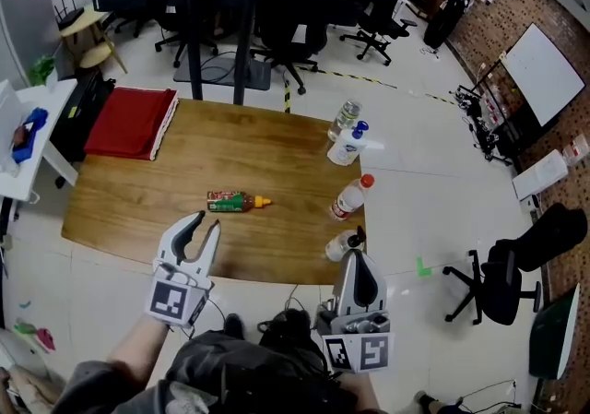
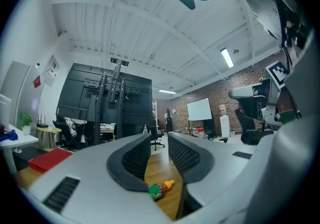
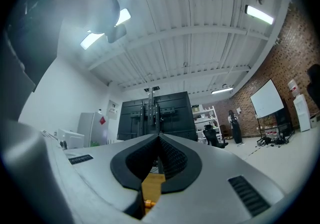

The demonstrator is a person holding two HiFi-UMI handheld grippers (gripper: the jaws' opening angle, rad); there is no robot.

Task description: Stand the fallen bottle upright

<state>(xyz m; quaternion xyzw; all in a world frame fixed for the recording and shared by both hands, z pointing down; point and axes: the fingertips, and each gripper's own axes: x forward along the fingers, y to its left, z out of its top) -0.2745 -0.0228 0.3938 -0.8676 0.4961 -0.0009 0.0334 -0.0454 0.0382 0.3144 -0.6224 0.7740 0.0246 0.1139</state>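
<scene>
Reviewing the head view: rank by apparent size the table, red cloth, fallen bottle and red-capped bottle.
1. table
2. red cloth
3. fallen bottle and red-capped bottle: they look about alike, so they are not ranked.

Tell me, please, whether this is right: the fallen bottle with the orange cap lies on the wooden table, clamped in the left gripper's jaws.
Not quite. The bottle lies on the wooden table, but the left gripper does not clamp it: the head view shows its jaws apart and empty, short of the bottle.
</scene>
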